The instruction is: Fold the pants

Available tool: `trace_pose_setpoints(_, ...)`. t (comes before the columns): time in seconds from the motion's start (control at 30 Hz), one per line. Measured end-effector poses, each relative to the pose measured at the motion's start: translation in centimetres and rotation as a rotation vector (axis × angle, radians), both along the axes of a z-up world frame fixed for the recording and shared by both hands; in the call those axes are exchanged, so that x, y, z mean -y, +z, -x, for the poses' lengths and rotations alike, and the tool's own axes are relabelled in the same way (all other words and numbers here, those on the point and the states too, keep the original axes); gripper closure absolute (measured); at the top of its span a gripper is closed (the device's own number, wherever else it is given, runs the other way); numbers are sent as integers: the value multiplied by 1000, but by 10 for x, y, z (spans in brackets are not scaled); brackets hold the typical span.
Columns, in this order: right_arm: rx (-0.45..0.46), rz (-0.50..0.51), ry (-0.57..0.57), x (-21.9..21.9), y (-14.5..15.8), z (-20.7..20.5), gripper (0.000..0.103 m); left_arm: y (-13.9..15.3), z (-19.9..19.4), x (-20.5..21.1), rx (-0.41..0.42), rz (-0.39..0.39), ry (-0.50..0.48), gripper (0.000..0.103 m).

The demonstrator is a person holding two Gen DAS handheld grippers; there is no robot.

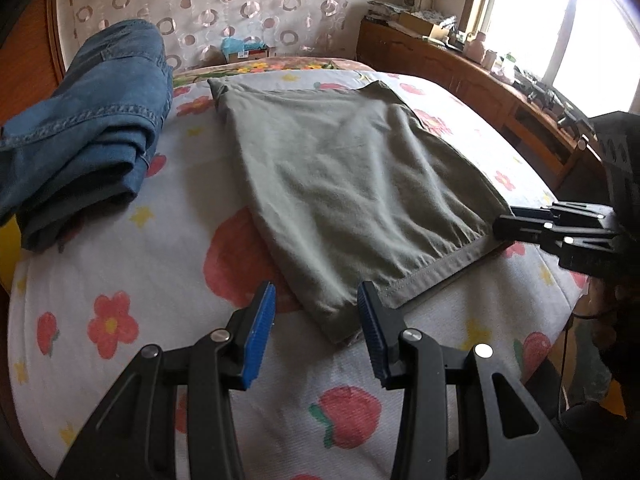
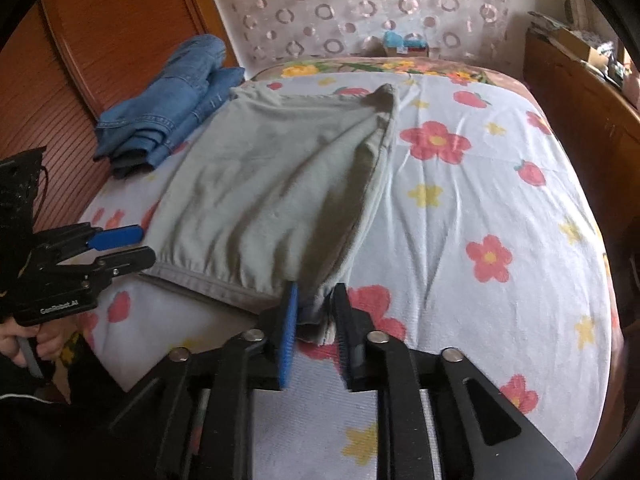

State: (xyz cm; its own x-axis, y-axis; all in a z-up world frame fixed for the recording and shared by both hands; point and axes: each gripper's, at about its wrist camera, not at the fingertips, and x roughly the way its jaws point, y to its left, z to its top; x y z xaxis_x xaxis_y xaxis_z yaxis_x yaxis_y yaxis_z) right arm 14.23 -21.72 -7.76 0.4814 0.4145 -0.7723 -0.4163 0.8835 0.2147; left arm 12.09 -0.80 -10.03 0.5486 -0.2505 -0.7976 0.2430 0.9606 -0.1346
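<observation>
Grey-green pants [image 1: 352, 184] lie folded flat on the flowered bed sheet [image 1: 160, 264], hem edge toward me. My left gripper [image 1: 316, 300] is open, its blue pads either side of the near left corner of the pants, holding nothing. My right gripper [image 2: 314, 304] has its jaws narrowly apart around the near right corner of the pants [image 2: 280, 184], with cloth bunched between the pads. The right gripper also shows in the left wrist view [image 1: 504, 226] at the hem's right end. The left gripper shows in the right wrist view [image 2: 140, 244], open by the hem's left end.
A folded pair of blue jeans [image 1: 92, 120] lies at the bed's far left, beside a wooden wall panel [image 2: 120, 40]. A wooden cabinet [image 1: 480, 80] with clutter runs along the right under a window. A patterned curtain [image 1: 224, 4] hangs behind the bed.
</observation>
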Motion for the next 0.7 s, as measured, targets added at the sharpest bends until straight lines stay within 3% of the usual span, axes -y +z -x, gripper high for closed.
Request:
trace_pose_setpoints(0.43, 33, 50, 4, -11, -5, 2, 68, -2, 2, -4, -5, 44, 23, 61)
trace_pose_setpoints(0.7, 36, 48, 3, -11, -6, 2, 68, 4, 8, 4, -7, 93, -18, 61)
